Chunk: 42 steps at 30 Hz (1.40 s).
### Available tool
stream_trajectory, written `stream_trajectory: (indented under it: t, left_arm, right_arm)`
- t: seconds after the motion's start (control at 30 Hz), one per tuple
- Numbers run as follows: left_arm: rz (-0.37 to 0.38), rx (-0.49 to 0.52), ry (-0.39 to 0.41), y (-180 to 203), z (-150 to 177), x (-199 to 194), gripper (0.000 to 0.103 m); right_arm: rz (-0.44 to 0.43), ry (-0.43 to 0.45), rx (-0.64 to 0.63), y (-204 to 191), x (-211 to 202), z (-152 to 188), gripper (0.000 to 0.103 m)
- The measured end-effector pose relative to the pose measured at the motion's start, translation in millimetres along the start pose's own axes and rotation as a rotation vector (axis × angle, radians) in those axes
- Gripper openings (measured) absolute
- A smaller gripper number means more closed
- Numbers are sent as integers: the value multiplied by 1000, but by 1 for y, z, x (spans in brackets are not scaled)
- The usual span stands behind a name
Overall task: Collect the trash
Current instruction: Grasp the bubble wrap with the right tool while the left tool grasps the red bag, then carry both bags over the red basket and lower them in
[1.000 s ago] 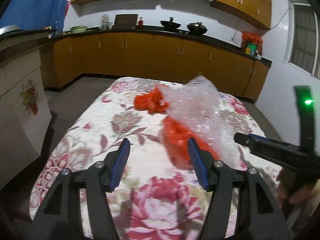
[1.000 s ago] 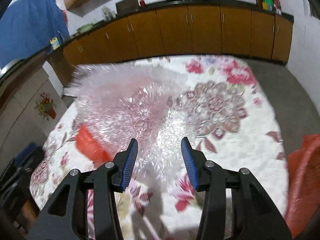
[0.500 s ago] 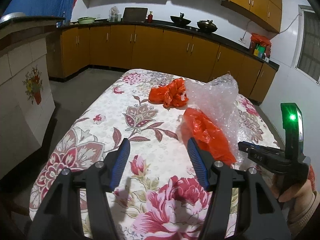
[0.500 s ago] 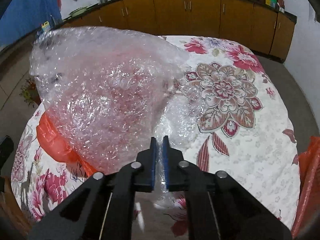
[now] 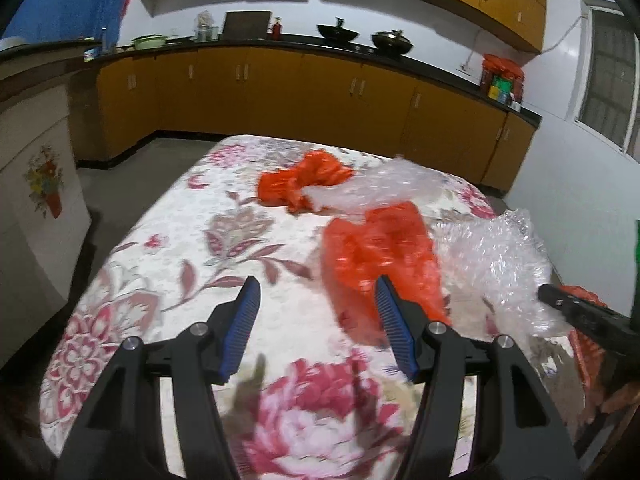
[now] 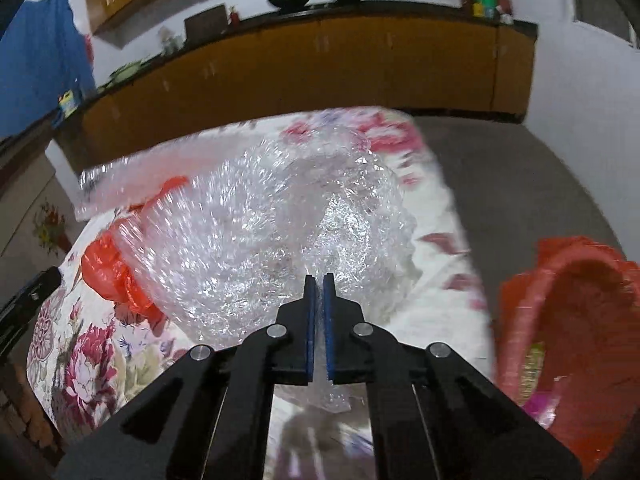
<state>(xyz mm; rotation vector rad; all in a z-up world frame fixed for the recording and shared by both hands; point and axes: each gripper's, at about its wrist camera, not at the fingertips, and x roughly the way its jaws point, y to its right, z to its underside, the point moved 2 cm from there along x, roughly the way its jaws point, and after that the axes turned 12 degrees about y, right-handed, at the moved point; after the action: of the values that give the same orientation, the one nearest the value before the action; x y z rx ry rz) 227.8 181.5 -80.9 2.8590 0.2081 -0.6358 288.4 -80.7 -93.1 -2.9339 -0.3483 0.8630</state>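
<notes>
Left wrist view: the left hand-held gripper [image 5: 318,322] hovers above the table [image 5: 168,240], which carries a floral-patterned cloth, with its blue-padded fingers [image 5: 242,326] spread wide and nothing between them. Ahead of it, toward the far middle of the table, lies a crumpled orange plastic bag [image 5: 298,184]; nearer, just beyond the right finger, lies a second orange plastic bag [image 5: 380,256], flatter and wider. A sheet of clear bubble wrap [image 5: 496,264] stretches from beside the far bag, across the top edge of the nearer bag, to the right side of the table, where the black tip of the right hand-held gripper [image 5: 560,300] meets it. Wooden kitchen cabinets [image 5: 320,96] under a dark worktop run along the far wall, with two dark woks [image 5: 366,36] on top. Right wrist view: at the left, the nearer orange plastic bag [image 6: 112,268] shows from under the lifted wrap, lying on the floral cloth of the table [image 6: 80,356]. In the middle, the right hand-held gripper [image 6: 318,284] has its blue pads pressed together on a fold of the bubble wrap [image 6: 260,240], which billows out ahead of the fingers and hangs partly clear of the table, motion-blurred along its left edge. At the far right, beside the table and lower, stands a red-orange bag-lined bin [image 6: 572,328] with its mouth open and some scraps visible inside.
</notes>
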Motion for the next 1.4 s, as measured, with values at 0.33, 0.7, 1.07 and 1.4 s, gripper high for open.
stream_trajectory:
  t: [0.33,0.7,1.07,1.4]
  left_arm:
    - [61,-5,-99,38,2,54,59]
    - [111,26,-100,41,8,53,3]
    - [217,91,-1,64,0,-15,3]
    - [326,112,59,105,-13,-50,3]
  right_arm:
    - [39,52,-11,26,-37,-4,5]
    - [39,81,-7,22,-56,-4,5]
    - [62,136,-4,28,-90,-8,4]
    - [131,174,23,57,-122,-8,4]
